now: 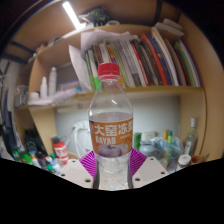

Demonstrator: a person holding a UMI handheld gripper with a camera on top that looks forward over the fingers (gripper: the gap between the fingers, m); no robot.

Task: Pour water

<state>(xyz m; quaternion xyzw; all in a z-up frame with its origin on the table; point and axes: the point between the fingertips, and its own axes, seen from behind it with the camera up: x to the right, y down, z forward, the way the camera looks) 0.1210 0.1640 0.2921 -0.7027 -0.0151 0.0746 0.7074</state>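
A bookshelf (140, 60) filled with books spans the background above a cluttered desk (40, 155). A clear water bottle (111, 125) with a red cap (108, 71) stands upright, clamped between the gripper (112, 166) pads (91, 165).

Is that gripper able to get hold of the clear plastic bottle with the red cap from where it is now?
Probably yes. The clear plastic bottle with the red cap already stands upright between the gripper's fingers, whose purple pads flank its lower body. Nothing lies between them; whether the pads already press on it is unclear.
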